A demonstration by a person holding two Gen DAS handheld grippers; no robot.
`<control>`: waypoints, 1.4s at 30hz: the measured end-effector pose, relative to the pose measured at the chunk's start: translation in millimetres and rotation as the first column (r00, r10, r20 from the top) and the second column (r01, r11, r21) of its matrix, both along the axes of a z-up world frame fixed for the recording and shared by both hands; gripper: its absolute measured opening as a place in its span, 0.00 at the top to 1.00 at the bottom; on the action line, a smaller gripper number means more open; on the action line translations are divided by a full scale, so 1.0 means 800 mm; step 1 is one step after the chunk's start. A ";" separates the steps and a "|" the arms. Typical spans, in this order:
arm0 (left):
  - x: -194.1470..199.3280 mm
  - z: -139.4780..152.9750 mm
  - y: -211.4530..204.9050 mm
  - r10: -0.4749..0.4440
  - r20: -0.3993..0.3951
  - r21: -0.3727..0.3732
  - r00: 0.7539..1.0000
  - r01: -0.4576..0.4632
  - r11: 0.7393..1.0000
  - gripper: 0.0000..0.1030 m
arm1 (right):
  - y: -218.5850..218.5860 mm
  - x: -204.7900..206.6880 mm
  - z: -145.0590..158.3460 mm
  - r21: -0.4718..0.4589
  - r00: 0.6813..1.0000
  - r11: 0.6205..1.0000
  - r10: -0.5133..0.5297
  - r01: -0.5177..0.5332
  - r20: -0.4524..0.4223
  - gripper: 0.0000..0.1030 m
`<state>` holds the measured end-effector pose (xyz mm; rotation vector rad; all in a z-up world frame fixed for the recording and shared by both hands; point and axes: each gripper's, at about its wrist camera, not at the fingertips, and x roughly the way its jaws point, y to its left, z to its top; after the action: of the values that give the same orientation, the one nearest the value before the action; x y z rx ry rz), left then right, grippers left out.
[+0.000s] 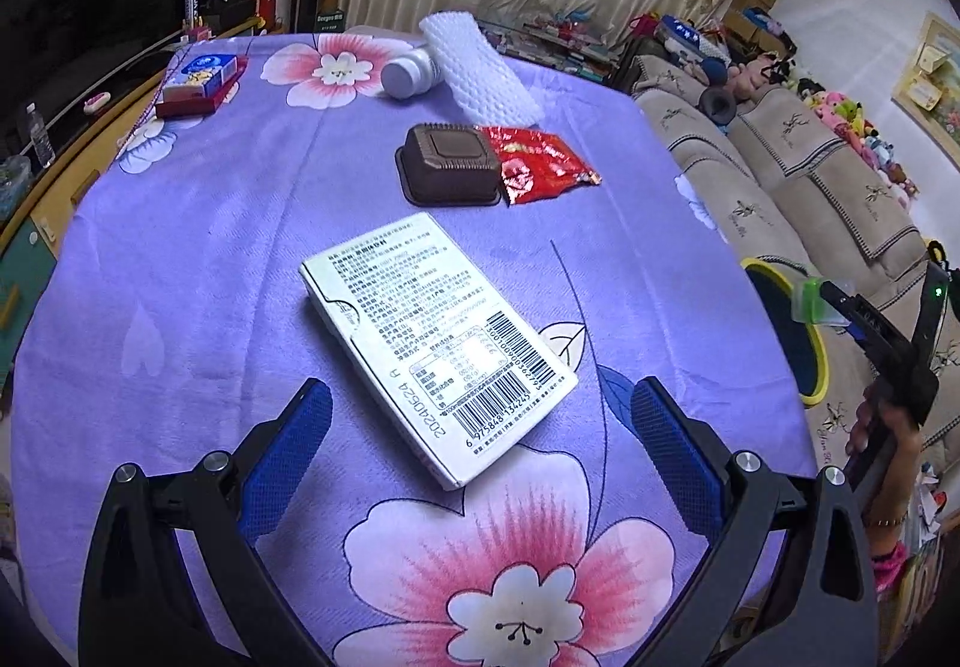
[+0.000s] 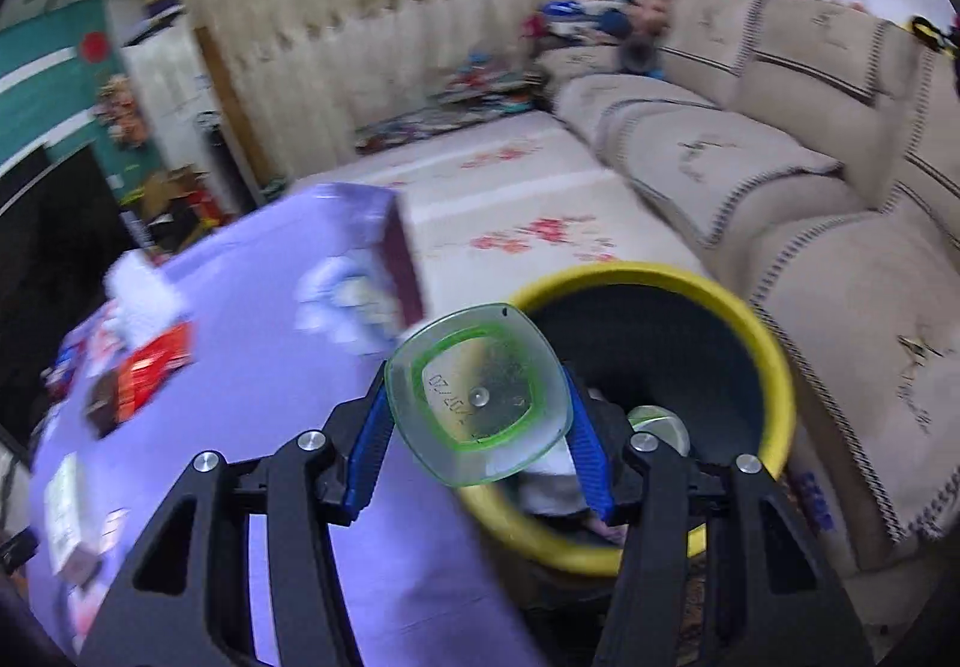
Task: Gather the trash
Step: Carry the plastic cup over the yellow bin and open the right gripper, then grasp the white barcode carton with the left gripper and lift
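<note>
My left gripper (image 1: 480,409) is open, its blue pads either side of the near end of a flat white carton (image 1: 432,337) lying on the purple flowered tablecloth (image 1: 180,277). Beyond it lie a brown plastic tray (image 1: 450,163), a red wrapper (image 1: 540,160), a white bottle (image 1: 411,73) and white foam netting (image 1: 480,67). My right gripper (image 2: 477,427) is shut on a clear green-rimmed plastic cup (image 2: 477,397), held at the rim of the yellow-edged bin (image 2: 774,343). The bin (image 1: 798,331) and that cup (image 1: 819,301) also show in the left wrist view.
A red and blue box (image 1: 201,85) sits at the table's far left corner. A beige sofa (image 2: 780,175) runs along the right of the bin. White trash (image 2: 552,481) lies inside the bin. A flowered floor mat (image 2: 516,199) lies past the table.
</note>
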<state>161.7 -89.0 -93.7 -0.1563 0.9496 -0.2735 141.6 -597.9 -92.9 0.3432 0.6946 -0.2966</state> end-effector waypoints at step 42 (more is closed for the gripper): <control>0.027 -0.036 0.041 0.124 -0.075 0.156 0.989 -0.111 0.981 0.05 | -0.007 0.016 -0.020 0.023 0.999 1.000 0.006 -0.005 -0.034 0.39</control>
<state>183.4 -56.1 -122.4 -0.0841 1.0373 -0.0856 154.1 -603.2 -108.8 0.3588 0.7328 -0.2896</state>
